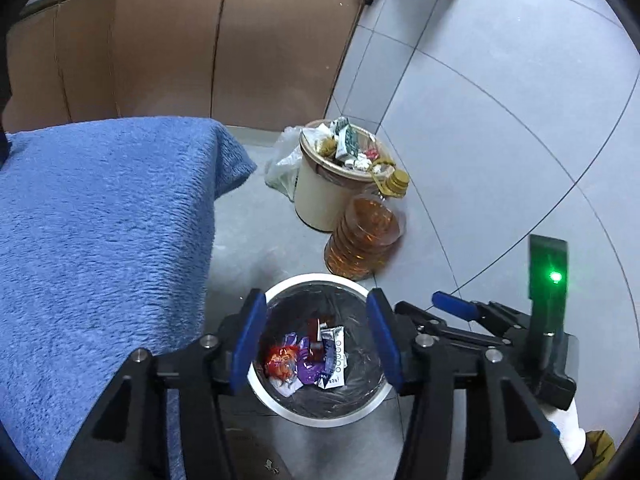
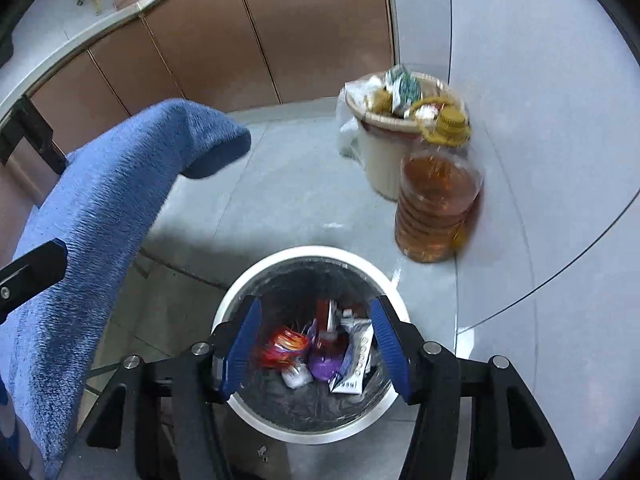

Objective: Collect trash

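Lined trash bin (image 1: pixel 320 412) on floor, holding crumpled wrappers (image 2: pixel 316 356); left gripper (image 1: pixel 316 344) and right gripper (image 2: pixel 316 344) poised directly above, fingers spread and empty, apparently for dropping.

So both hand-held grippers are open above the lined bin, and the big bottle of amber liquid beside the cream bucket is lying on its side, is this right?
Not quite. The bottle stands upright, cap on top, against the cream bucket; the right wrist view shows it. The rest holds: the left hand-held gripper and the right hand-held gripper are open above the lined bin.
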Demonstrator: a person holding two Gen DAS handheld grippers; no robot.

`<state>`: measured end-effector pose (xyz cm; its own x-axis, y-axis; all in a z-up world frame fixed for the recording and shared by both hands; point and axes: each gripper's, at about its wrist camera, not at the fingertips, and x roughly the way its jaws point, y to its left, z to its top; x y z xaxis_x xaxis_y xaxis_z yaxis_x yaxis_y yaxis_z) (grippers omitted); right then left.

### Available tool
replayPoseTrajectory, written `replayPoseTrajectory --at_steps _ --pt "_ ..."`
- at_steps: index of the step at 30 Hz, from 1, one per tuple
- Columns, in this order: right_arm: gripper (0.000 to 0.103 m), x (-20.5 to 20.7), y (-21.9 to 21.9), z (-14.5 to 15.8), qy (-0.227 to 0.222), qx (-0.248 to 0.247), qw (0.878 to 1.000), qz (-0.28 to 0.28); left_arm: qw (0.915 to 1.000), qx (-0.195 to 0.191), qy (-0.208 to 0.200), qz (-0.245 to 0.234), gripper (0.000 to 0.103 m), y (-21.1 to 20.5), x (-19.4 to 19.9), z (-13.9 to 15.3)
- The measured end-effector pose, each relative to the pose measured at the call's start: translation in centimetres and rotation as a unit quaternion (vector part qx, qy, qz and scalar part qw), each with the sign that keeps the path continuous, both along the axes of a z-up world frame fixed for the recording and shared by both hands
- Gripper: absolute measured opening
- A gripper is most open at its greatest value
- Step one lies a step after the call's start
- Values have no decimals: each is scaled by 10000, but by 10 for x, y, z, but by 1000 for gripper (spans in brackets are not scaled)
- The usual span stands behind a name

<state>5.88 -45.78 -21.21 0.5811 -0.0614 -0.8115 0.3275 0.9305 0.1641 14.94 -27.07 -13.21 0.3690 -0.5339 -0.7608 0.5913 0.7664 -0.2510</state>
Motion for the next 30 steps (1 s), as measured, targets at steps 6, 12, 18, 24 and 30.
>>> replayPoseTrajectory --at_steps 6,12,18,24,30 --pt "62 -17 25 43 -518 -352 9980 67 9966 101 -719 400 50 34 -19 31" --pt "72 -34 68 81 -1006 -720 9919 287 9893 20 -1280 695 50 75 -44 62" --pt "86 -58 114 114 -1475 -1009 9830 424 9766 122 -1862 1070 56 122 -76 87" --pt "101 -79 153 138 -1846 -1358 9720 511 9611 207 -2307 1502 67 168 -108 107" --pt "103 -96 186 155 -2100 -1492 9637 706 9448 370 -2638 1909 78 201 -136 116"
